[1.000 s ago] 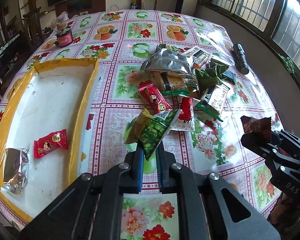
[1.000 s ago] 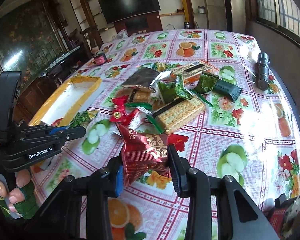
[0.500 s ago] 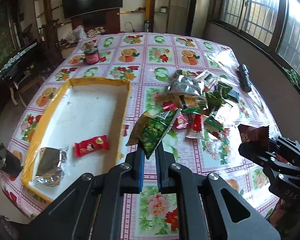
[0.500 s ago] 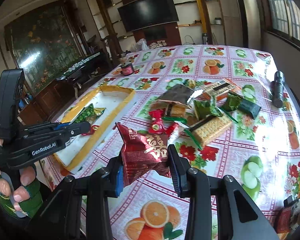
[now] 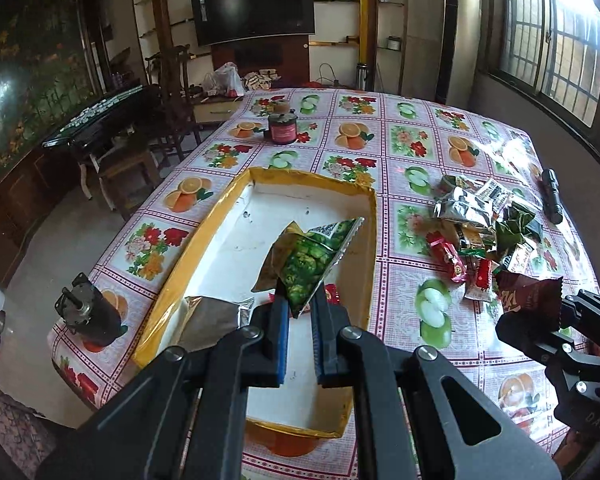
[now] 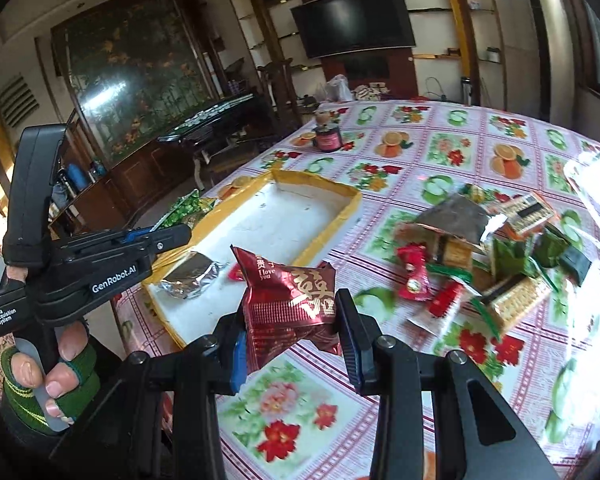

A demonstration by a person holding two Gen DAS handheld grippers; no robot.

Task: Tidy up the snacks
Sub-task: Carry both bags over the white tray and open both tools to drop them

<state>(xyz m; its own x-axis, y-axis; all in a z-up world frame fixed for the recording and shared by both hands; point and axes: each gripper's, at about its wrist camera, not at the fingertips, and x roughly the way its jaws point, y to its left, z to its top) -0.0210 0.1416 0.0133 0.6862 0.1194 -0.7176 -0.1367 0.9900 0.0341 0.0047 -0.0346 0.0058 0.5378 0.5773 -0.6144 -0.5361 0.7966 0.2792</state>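
1. Left gripper (image 5: 300,312) jaws pinch a green packet (image 5: 312,260) above the tray (image 5: 366,280)
2. Right gripper (image 6: 290,344) jaws pinch a maroon packet (image 6: 288,300) over the surface (image 6: 440,148)
3. Snack pile (image 6: 480,256) lies right of the tray

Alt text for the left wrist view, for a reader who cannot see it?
The left hand-held gripper is shut on a green foil snack packet, held over a yellow-rimmed white tray that contains a silver foil pouch. To the right, loose snack wrappers lie piled on the fruit-and-flower tablecloth, and the right hand-held gripper holds a dark red packet.
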